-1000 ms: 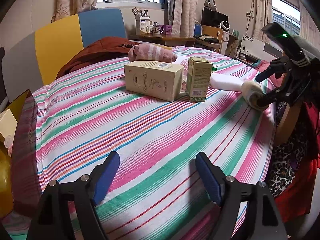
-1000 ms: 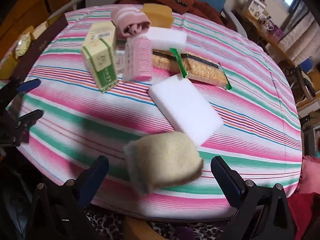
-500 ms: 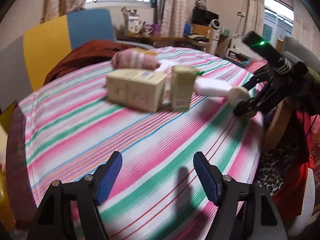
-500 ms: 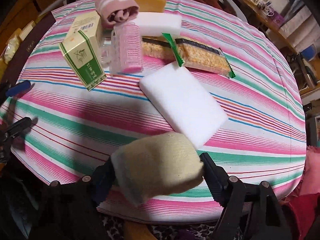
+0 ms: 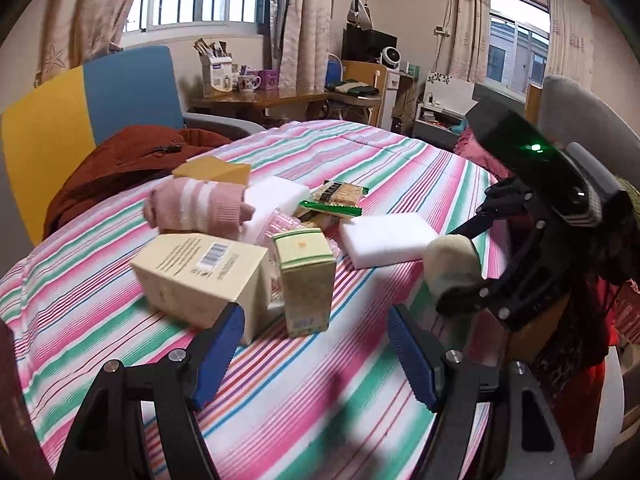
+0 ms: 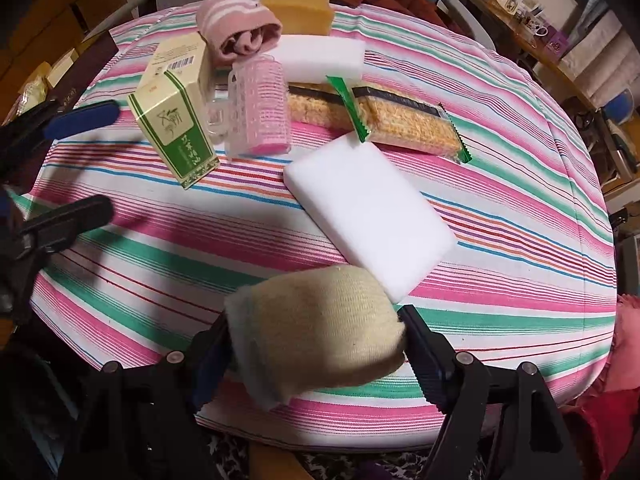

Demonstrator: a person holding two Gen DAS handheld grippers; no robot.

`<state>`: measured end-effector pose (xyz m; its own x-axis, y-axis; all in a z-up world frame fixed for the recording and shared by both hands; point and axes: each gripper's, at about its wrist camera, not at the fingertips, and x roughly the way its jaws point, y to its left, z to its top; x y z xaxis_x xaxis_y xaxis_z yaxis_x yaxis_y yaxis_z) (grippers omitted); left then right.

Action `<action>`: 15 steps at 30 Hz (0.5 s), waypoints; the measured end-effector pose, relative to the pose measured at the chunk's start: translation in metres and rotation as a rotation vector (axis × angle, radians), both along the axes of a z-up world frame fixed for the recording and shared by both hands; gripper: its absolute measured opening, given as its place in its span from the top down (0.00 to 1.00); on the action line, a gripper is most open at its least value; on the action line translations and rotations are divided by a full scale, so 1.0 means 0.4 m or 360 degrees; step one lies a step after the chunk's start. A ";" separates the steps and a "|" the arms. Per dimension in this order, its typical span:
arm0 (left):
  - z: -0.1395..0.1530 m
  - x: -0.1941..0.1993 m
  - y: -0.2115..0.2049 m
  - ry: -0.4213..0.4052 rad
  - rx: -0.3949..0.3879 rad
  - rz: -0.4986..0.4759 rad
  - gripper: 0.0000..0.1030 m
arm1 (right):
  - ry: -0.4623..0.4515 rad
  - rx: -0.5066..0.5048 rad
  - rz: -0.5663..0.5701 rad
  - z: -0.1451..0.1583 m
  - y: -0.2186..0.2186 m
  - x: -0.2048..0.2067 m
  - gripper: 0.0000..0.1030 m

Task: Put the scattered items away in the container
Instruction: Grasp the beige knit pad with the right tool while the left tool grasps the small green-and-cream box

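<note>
Your right gripper (image 6: 316, 344) has its fingers pressed on both sides of the rolled cream sock (image 6: 320, 328), at the near edge of the striped tablecloth (image 6: 520, 184). Your left gripper (image 5: 314, 354) stands wide with nothing between its blue pads (image 5: 222, 350), just short of the two cartons. Ahead of it: the large cream carton (image 5: 200, 276) lying on its side, the small green carton (image 5: 306, 280) upright beside it, touching or nearly so. Behind those, a clear pack of pink rollers (image 6: 260, 108), a rolled pink striped sock (image 5: 198, 208), a yellow sponge (image 6: 298, 8) and a white foam block (image 6: 320, 58) crowd together. A green-edged snack bar (image 6: 396, 120) lies across the middle, one end touching the second white foam block (image 6: 368, 216), which sits just beyond the cream sock. Open cloth: the broad stretch between your two grippers, and the whole far right side of the table. Table edge curves away close under the right gripper. A rust-coloured garment (image 5: 120, 168) is heaped at the far edge against a blue and yellow chair (image 5: 80, 108). At the left edge, a dark brown box rim (image 6: 80, 76) shows; you cannot tell from here whether it is the container.
</note>
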<state>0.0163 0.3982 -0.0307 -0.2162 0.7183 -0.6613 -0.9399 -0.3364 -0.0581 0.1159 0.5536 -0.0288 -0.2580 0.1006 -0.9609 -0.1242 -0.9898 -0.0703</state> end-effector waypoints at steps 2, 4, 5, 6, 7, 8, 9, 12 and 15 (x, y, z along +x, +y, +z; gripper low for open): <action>-0.008 -0.006 0.015 -0.0010 -0.0012 -0.0002 0.27 | 0.0010 -0.0012 -0.0004 0.003 -0.002 0.003 0.23; -0.016 -0.011 0.023 -0.0022 -0.0016 -0.0004 0.28 | 0.0024 -0.0025 0.0005 0.006 -0.004 0.006 0.23; -0.018 -0.013 0.027 -0.0025 -0.0017 -0.0007 0.28 | 0.0027 -0.0031 0.0006 0.003 -0.005 -0.002 0.23; -0.021 -0.013 0.031 -0.0023 -0.0017 -0.0009 0.29 | 0.0032 -0.0031 0.0005 0.003 -0.007 -0.002 0.23; -0.024 -0.013 0.035 -0.0020 -0.0016 -0.0009 0.30 | 0.0033 -0.0027 0.0005 -0.002 -0.008 -0.009 0.23; -0.028 -0.016 0.040 -0.0023 -0.0025 -0.0009 0.30 | 0.0035 -0.0022 0.0007 -0.002 -0.011 -0.009 0.23; -0.033 -0.019 0.047 -0.0031 -0.0041 -0.0006 0.31 | 0.0037 -0.0023 0.0006 -0.004 -0.009 -0.010 0.24; -0.037 -0.032 0.060 -0.0053 -0.0043 0.0007 0.35 | 0.0041 -0.0029 0.0004 -0.005 -0.011 -0.010 0.24; -0.035 -0.044 0.073 -0.0060 -0.0033 0.0025 0.40 | 0.0041 -0.0027 0.0004 -0.009 -0.012 -0.007 0.24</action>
